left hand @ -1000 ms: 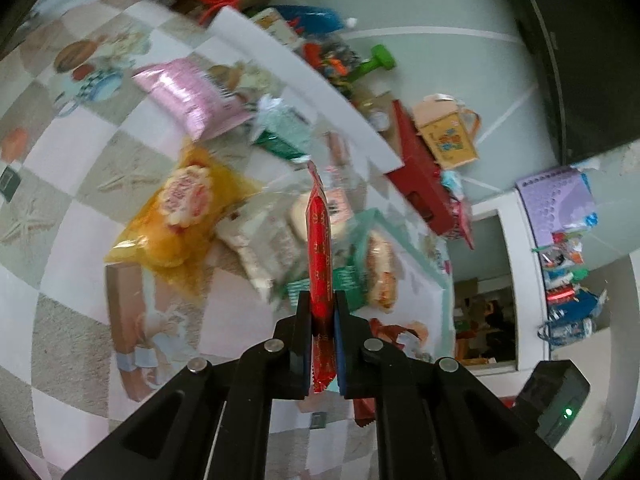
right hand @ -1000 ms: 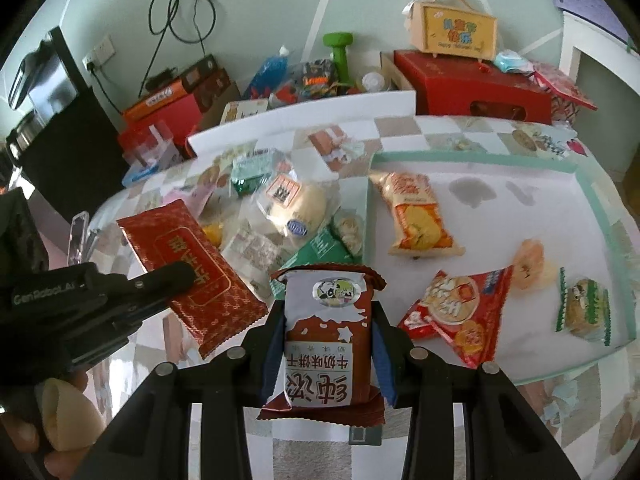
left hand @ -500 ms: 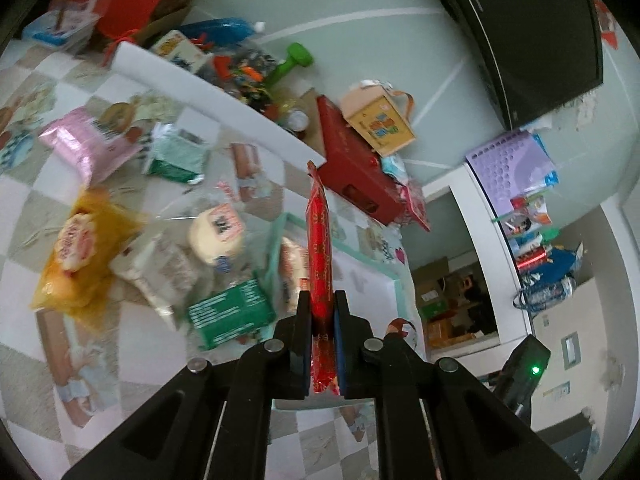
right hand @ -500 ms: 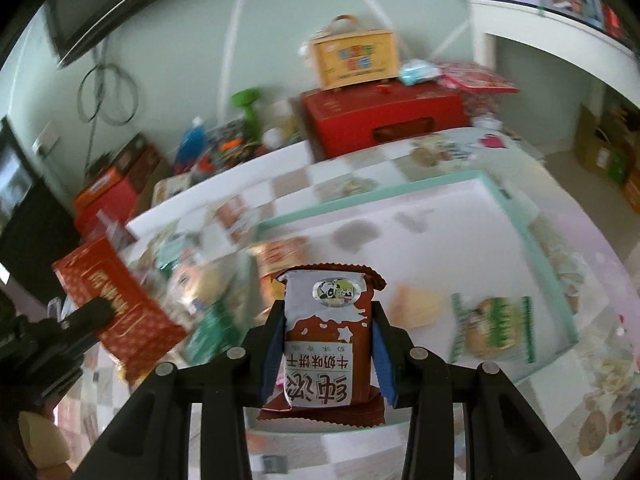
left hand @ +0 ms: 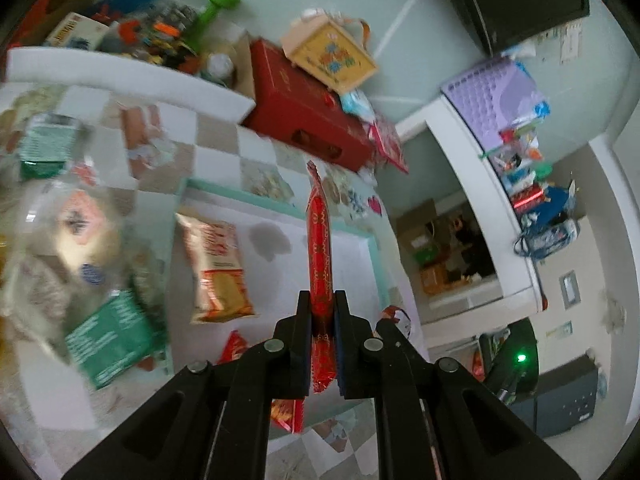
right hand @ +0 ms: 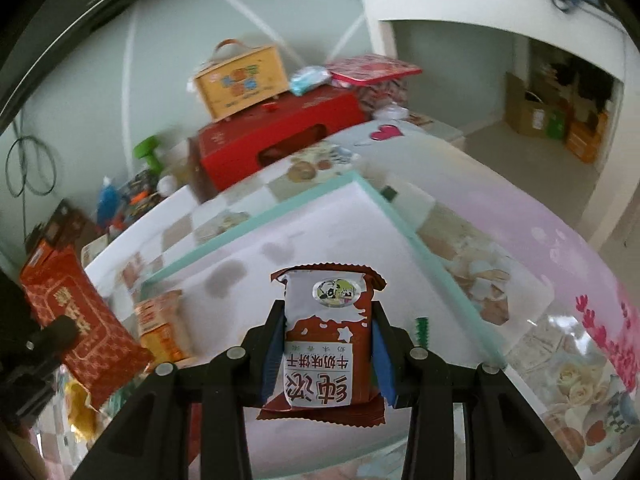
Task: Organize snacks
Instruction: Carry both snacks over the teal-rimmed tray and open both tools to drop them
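Where the left wrist view smears at its left side, hard to read: a clear bag with a pale round snack inside, a green packet by the tray's near left corner, another green packet further back. Print on all 3 illegible. Partly hidden under the left gripper: a red-and-orange packet, only edges showing. Blurred too in the right wrist view: clutter behind the table's far edge, with a green dumbbell just recognisable.

Left gripper: jaws clenched on a flat red packet, seen edge-on, standing upright between the pads and reaching out over the white tray with its mint-green rim. Same red packet seen broadside at the left edge of the right wrist view, over the tray's left side; lower corner cut off by the gripper holding it.

Right gripper: jaws closed against both sides of a brown-and-white biscuit packet, held face-up above the tray's middle, not touching it. Bottom seal projecting below the pads.

Lying on the tray near its left edge: 1 orange-and-cream snack bag. A green-edged wrapper mostly hidden behind the right finger.

Behind the table's far corner: red box, yellow carry box on top.
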The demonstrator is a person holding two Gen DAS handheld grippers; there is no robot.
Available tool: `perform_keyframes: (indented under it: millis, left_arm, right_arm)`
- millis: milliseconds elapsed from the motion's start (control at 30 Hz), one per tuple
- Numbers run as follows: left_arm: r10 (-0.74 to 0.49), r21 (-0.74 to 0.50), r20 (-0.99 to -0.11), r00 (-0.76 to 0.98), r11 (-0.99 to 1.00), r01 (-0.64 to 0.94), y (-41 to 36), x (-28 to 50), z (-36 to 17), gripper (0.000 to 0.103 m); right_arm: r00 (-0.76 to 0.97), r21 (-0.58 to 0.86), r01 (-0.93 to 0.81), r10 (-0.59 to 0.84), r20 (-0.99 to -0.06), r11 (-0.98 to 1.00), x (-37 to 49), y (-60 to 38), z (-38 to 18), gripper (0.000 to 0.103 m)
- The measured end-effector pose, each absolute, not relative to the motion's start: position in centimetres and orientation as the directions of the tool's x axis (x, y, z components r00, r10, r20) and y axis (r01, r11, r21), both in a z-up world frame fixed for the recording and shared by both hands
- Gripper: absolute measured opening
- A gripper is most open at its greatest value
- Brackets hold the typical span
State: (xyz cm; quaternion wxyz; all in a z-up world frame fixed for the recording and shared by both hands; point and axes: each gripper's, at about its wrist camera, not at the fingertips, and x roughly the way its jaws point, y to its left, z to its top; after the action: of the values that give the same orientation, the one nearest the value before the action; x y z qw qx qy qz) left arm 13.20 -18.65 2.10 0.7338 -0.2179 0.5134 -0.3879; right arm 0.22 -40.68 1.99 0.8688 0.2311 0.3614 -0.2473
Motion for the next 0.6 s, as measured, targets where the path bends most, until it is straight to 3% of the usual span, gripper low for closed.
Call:
perform_keyframes:
  millis: [500, 600]
  left_arm:
    - [-0.748, -0.673, -0.656, 0.101, 0.641, 0.369, -23.5, 14.5, -1.3, 0.009]
    - [-0.737, -0.668, -0.669, 0.099, 0.654, 0.354, -23.2, 14.4, -1.4, 0.020]
  right_arm:
    - [0.605, 0.213, 0.609, -0.273, -0.748, 0.764, 1.4, -41.7, 0.3, 0.042]
    - [0.598, 0.186, 0.607, -0.290, -0.747, 0.773, 1.6, -41.3, 0.5, 0.043]
